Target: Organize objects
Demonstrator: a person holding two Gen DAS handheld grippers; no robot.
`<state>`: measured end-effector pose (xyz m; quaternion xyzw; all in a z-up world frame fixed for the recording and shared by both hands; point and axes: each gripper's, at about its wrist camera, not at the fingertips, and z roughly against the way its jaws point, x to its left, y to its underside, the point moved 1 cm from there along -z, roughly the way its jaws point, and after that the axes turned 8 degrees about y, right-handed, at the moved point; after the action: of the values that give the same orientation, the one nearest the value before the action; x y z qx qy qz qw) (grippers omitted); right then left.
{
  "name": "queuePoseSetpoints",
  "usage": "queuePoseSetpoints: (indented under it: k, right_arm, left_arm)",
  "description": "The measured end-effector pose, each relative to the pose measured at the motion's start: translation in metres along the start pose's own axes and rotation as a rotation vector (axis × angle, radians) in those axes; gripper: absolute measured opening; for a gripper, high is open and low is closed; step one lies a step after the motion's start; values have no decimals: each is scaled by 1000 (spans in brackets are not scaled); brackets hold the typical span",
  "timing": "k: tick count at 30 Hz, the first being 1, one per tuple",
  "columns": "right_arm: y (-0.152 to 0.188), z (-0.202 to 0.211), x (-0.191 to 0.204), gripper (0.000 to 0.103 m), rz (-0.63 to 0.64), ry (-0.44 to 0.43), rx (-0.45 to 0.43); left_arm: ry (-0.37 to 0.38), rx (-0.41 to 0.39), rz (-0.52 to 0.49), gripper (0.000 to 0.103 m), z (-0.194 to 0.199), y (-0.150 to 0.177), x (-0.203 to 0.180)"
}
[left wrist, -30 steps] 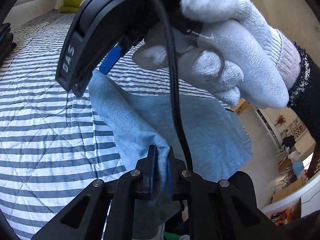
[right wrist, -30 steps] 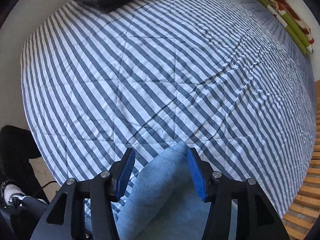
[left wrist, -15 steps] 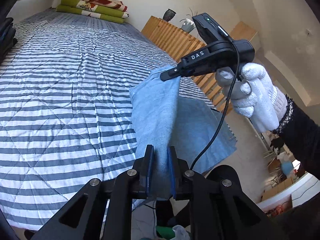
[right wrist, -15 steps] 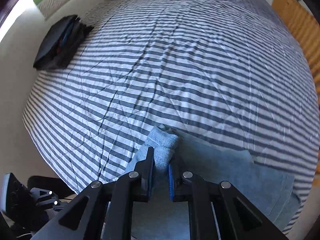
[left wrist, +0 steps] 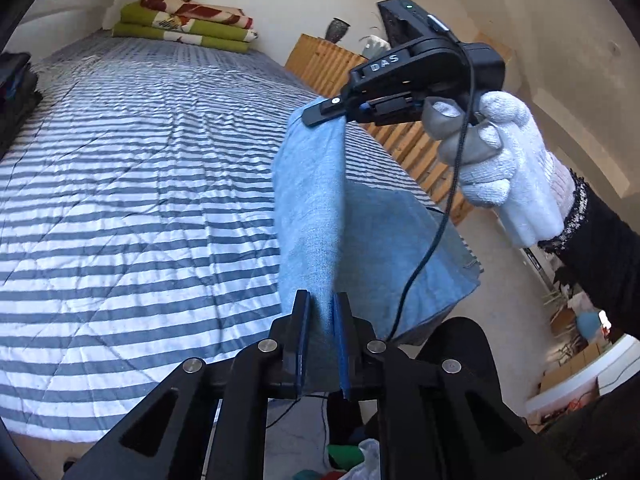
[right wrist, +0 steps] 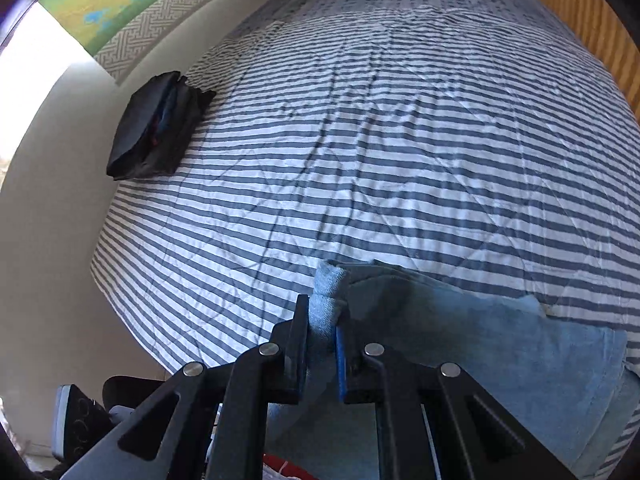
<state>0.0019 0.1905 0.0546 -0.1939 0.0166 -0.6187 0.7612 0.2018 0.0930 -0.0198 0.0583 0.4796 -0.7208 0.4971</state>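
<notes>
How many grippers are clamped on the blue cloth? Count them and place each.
2: the left gripper at the blue cloth's near edge, the right gripper at its far raised corner.

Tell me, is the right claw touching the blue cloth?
Touching. The right wrist view shows the right claw pinching a rolled edge of the blue cloth between its pads, with no gap.

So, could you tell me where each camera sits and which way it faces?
Left wrist: on the left gripper, facing along the striped bed toward the folded blankets; shows the right gripper and gloved hand.
Right wrist: on the right gripper, angled down across the bed toward a dark folded pile.
Shared: both clamp the blue cloth.
</notes>
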Motion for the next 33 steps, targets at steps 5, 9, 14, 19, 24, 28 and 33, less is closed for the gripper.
queuePoseSetpoints:
  k: [5,9,14,19,24,28,33]
  right_arm:
    - [-13,4,-6,24,-51,-11,-28]
    - [-3,9,-41,32,-148,-55,-64]
    - [41,-10,-48,32,-152,-5,-62]
    - [82,-42,-41,32,-120,75,-85]
    - [81,-91,-45,32,-159,128,-53]
    - [93,-62,-48,32,-171,79,-121]
    - [133,-4,-100,32,-230,173,-249]
  left_arm:
    - [-79,-15,246,13,13,16,78]
    - [-93,-6,286,38,14,15,101]
    - [-81,46,268,72,-13,-4,107]
    - [-21,130,328,66,-54,-3,120]
    - [2,119,373,11,-68,-12,122]
    - [-10,72,296,8,-58,-32,95]
    - [-9,35,224,7,-53,-62,56]
